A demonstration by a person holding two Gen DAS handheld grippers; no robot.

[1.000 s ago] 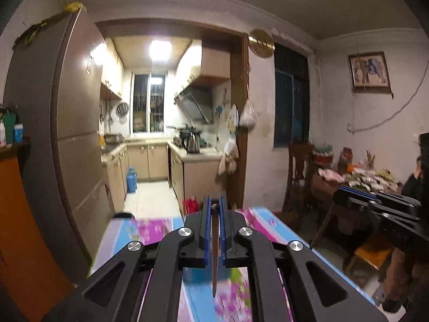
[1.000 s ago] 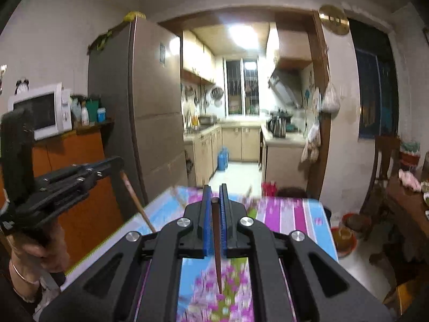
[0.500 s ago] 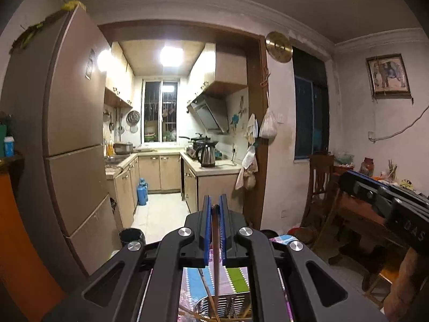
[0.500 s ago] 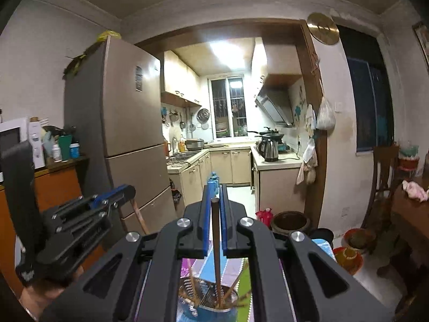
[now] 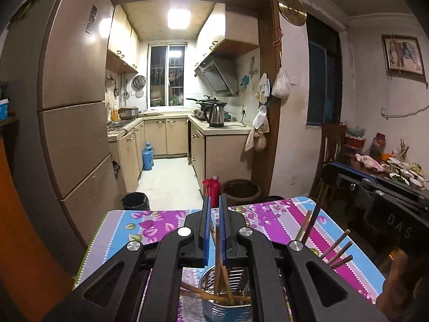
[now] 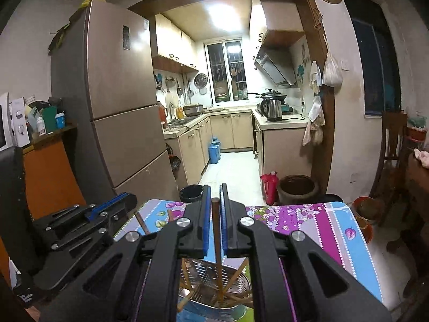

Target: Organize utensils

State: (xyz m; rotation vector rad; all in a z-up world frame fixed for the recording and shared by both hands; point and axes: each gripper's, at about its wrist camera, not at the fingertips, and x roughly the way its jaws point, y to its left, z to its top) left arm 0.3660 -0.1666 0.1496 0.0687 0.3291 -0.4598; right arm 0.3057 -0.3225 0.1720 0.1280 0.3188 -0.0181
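- The left tongs stand a little apart, with one brown chopstick standing between the blue pads. The pads look loose on it, but I cannot tell if they touch it.
- That stick goes down into a shiny metal holder on the flowery surface. The black tongs arms hide most of the holder.
- The right tongs are also a little apart, with another chopstick upright between the pads. I cannot tell if they squeeze it.
- Its low end sits in the metal holder, where more sticks lean and cross.
- More stick ends poke up on the right of the left view; their bottoms are hidden.
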